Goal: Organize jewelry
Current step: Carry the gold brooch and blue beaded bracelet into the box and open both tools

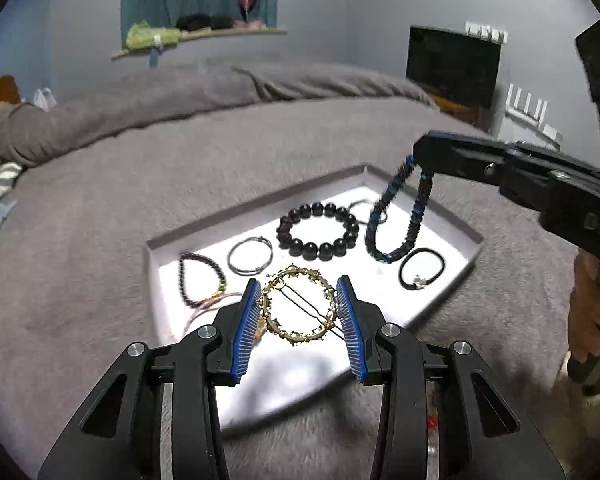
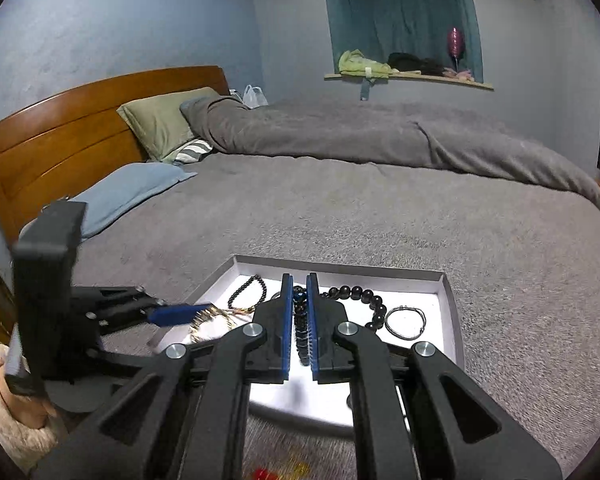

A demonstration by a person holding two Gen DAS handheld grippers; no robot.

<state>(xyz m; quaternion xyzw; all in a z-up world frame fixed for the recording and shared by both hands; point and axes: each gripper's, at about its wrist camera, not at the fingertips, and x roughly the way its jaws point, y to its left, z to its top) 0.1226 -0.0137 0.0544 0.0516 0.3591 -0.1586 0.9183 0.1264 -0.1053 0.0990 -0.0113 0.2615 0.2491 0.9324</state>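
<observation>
Grey bed [image 1: 140,184]: left gripper [image 1: 300,312] clamps stiff, fragile gold ring [image 1: 298,306] by its rim; right gripper [image 2: 299,320] pinches limp beaded strand [image 1: 396,220].

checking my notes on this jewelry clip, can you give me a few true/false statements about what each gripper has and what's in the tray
1. The left gripper holds a gold wreath-shaped hair clip between its pads. True.
2. The right gripper stands wide open and empty. False: it is shut on a dark blue-black bracelet that hangs from it above the tray.
3. The big black bead bracelet lies in the white tray. True.
4. The tray sits on a wooden table. False: it rests on the grey blanket of a bed.
5. A black hair tie lies in the tray. True.
</observation>
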